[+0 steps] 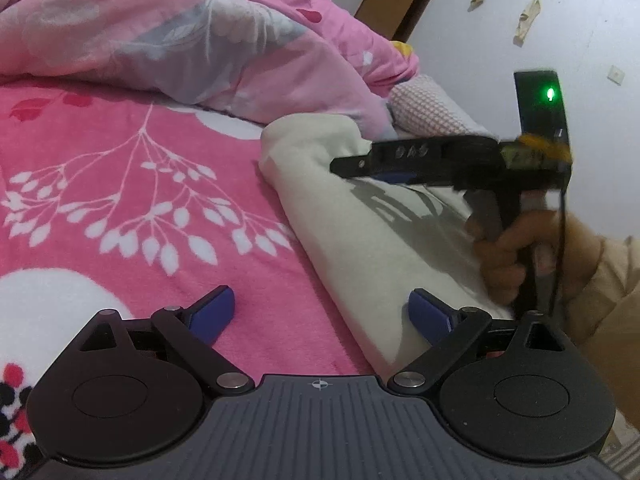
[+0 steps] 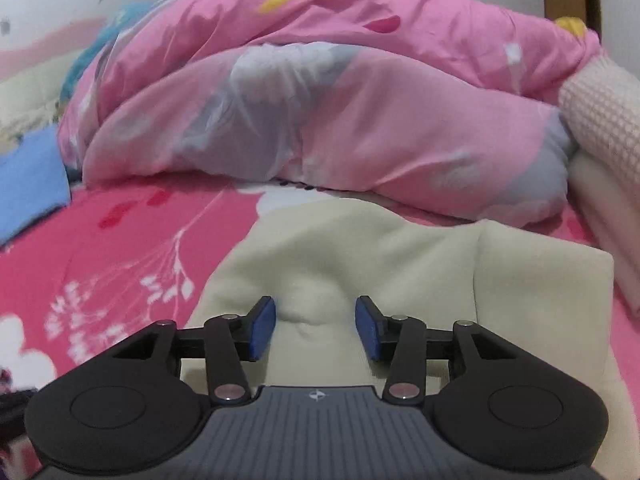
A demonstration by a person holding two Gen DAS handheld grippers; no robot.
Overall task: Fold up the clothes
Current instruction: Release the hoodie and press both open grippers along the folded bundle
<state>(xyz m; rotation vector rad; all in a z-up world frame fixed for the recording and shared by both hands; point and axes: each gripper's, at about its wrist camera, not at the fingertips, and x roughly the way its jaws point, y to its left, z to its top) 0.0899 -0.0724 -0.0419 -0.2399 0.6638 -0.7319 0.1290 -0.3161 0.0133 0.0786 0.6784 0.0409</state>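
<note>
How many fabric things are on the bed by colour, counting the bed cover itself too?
Cream: 1, the folded cream garment
Pink: 2, the crumpled pink quilt and the pink floral bed cover
Blue: 1, the blue cloth
Pale waffle-knit: 1, the textured pillow
Total: 5

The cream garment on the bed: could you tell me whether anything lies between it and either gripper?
Nothing visible does. The right gripper hovers open directly over the cream garment, with a puckered bit of the cloth between its pads. The left gripper is wide open at the garment's near edge. The pink quilt lies behind.
</note>
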